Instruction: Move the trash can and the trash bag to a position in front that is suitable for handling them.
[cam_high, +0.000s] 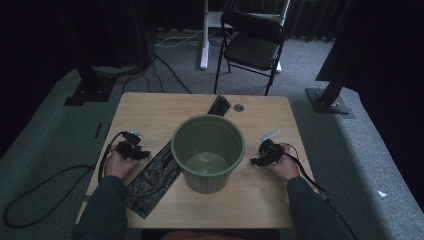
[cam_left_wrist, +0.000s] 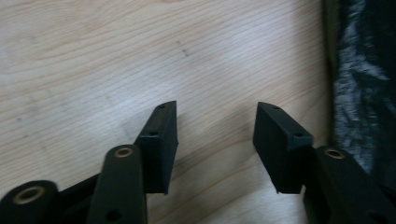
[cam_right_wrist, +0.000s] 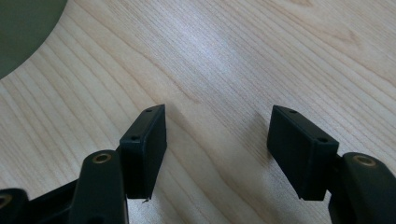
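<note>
Our left gripper and right gripper both hold their 2 black jaws spread wide over bare wood, gripping nothing. Between them on the light wooden table stands the round ribbed olive-green plastic bucket, upright, with a dark crumpled plastic bag lying flat beside it, near our left gripper

A ribbed olive-green plastic bucket stands upright and empty at the centre of the frame. A dark camouflage-patterned bag lies flat in a long diagonal strip, running from lower left under the bucket toward upper centre.
</note>
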